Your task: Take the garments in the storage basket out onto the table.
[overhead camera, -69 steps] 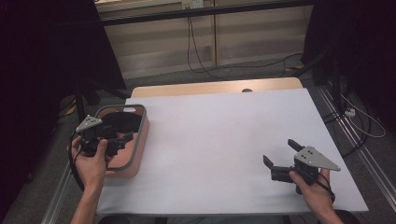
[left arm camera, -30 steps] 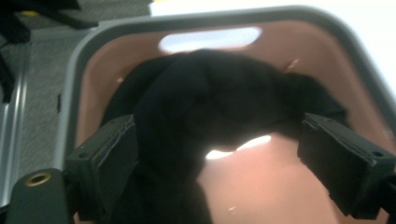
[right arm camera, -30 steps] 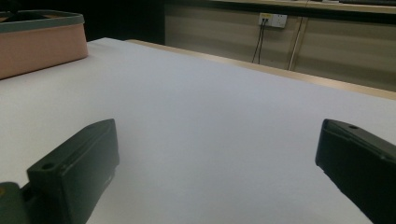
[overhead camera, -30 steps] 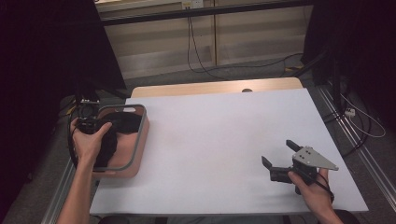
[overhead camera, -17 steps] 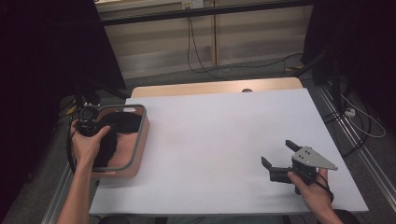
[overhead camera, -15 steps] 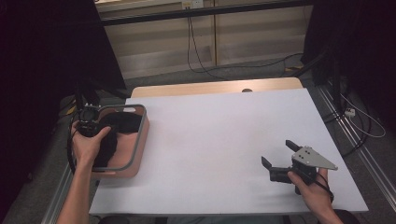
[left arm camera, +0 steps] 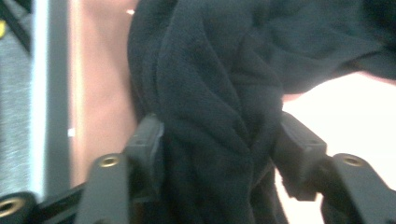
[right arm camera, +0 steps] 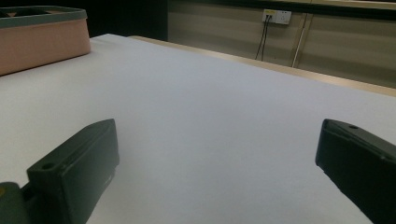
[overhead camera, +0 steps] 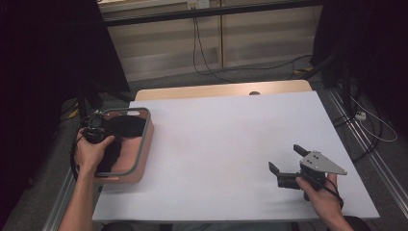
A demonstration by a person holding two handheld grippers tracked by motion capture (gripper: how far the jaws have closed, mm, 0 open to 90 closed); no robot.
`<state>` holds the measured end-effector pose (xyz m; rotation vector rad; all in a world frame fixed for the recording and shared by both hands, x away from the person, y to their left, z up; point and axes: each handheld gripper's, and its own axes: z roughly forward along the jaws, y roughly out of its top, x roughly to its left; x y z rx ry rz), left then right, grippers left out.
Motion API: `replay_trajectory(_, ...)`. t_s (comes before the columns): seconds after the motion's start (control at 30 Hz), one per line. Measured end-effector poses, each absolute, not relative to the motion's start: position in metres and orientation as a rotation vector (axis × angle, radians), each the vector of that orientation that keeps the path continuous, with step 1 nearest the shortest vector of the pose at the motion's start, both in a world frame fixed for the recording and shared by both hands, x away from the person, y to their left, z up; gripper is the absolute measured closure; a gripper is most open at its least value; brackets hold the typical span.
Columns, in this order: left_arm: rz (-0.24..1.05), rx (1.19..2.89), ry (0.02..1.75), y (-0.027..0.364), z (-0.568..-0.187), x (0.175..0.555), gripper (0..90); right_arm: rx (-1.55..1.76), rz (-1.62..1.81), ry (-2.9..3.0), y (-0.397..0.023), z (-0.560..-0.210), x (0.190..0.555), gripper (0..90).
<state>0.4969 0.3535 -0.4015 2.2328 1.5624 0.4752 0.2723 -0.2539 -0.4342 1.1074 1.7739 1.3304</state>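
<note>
A pink basket with a grey rim (overhead camera: 145, 126) stands at the table's left edge, and a black cloth (overhead camera: 126, 128) lies inside it. My left gripper (overhead camera: 97, 131) points down into the basket. Its jaws have just been closing, and in the left gripper view both pads (left arm camera: 148, 140) press against a bunched fold of the black cloth (left arm camera: 210, 84). My right gripper (overhead camera: 284, 158) rests low over the white table near the front right. It is open, with nothing between its jaws (right arm camera: 219, 140).
The white table top (overhead camera: 226, 139) stretches between basket and right hand. A wooden strip (overhead camera: 221, 90) runs along its far edge, with cables on the floor beyond. The right gripper view has the basket's wall (right arm camera: 42, 39) far off at upper left.
The left hand has tipped its gripper down and sunk it into the basket, onto the black cloth. The right hand has stayed where it was.
</note>
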Motion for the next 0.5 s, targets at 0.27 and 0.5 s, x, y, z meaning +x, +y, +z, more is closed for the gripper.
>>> replay_trajectory(0.27, 0.439, 2.337, 1.528, 0.346, -0.415, 0.5, 34.0, 1.107, 1.33, 1.78, -0.253, -0.434, 0.272, 0.0)
replay_trajectory(0.5, 0.472, 2.329, 1.58, 0.345, -0.417, 0.497, 45.9, 1.103, 1.335, 1.782, -0.254, -0.434, 0.272, 0.0)
